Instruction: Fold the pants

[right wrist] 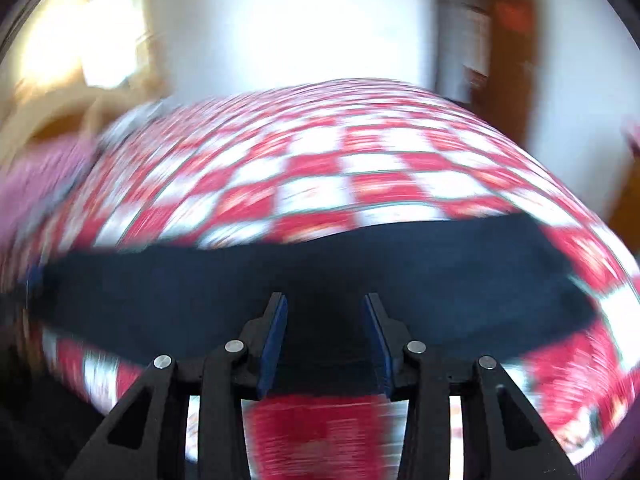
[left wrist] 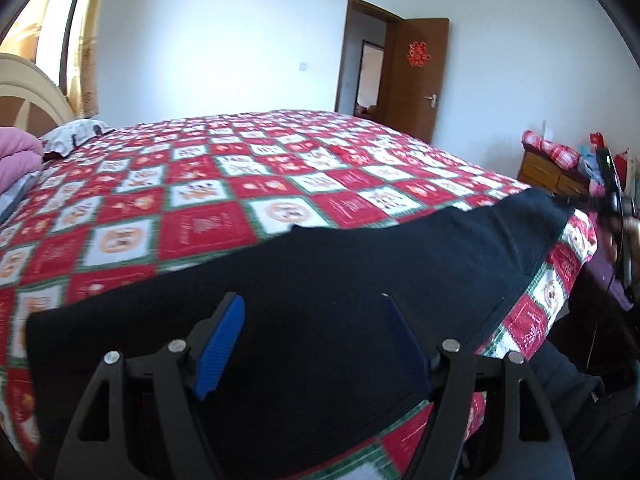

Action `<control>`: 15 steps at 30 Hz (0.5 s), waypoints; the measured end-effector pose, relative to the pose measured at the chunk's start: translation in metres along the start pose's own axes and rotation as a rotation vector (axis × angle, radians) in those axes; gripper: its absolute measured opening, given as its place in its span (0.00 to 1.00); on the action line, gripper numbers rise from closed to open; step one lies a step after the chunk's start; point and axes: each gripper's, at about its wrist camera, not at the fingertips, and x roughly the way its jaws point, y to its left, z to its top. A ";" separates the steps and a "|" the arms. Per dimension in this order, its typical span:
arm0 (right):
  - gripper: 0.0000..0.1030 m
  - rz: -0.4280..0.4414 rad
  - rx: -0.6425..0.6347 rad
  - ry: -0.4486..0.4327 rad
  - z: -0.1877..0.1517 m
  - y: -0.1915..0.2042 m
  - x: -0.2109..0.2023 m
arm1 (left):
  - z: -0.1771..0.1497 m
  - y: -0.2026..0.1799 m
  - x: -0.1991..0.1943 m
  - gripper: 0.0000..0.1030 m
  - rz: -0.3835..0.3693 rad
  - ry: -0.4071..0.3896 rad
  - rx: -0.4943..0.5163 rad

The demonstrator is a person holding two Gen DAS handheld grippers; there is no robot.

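Lying flat across the near edge of the bed (left wrist: pixel 240 184), one pair of dark pants (left wrist: pixel 360 264) sits as a long folded band on the red-and-white checkered bedspread (left wrist: pixel 192 216), one end reaching the bed's near corner. Two grippers in play. Left gripper (left wrist: pixel 316 340) hangs over the near part of the pants, jaws wide apart, both blue pads (left wrist: pixel 220 344) clear of the fabric, nothing pinched. Right gripper (right wrist: pixel 326 340) also above the pants, jaws partly apart with a visible gap, nothing between the pads; that view is heavily motion-blurred so fine detail is lost. In the left wrist view the right gripper's body shows past the bed's near corner, in a hand (left wrist: pixel 624 236), blurred. Around the bed: one pillow (left wrist: pixel 76 132) and one pink bundle of bedding (left wrist: pixel 18 160) at the headboard (left wrist: pixel 28 96) end, one window with one yellow curtain (left wrist: pixel 86 40) behind the headboard, one open brown door (left wrist: pixel 416 76) beyond the far side with one red ornament (left wrist: pixel 417 53) on it, one wooden dresser (left wrist: pixel 548 172) past the foot end with red plaid cloth (left wrist: pixel 550 150) piled on top. A person's dark-clothed leg (left wrist: pixel 560 376) stands just beside the bed's near corner.
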 end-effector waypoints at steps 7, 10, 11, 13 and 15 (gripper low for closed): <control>0.40 -0.149 0.384 -0.069 0.009 -0.116 -0.017 | -0.014 -0.003 0.015 0.74 0.005 0.043 -0.016; 0.40 -0.100 0.439 -0.073 0.011 -0.129 -0.007 | -0.016 0.000 0.017 0.74 0.014 0.045 -0.034; 0.40 -0.103 0.445 -0.068 0.012 -0.129 -0.003 | -0.017 0.001 0.016 0.74 0.013 0.043 -0.038; 0.40 -0.112 0.456 -0.060 0.012 -0.131 0.007 | -0.018 0.001 0.017 0.74 0.014 0.041 -0.039; 0.39 -0.108 0.461 -0.073 0.012 -0.134 0.012 | -0.018 0.000 0.018 0.76 0.016 0.038 -0.038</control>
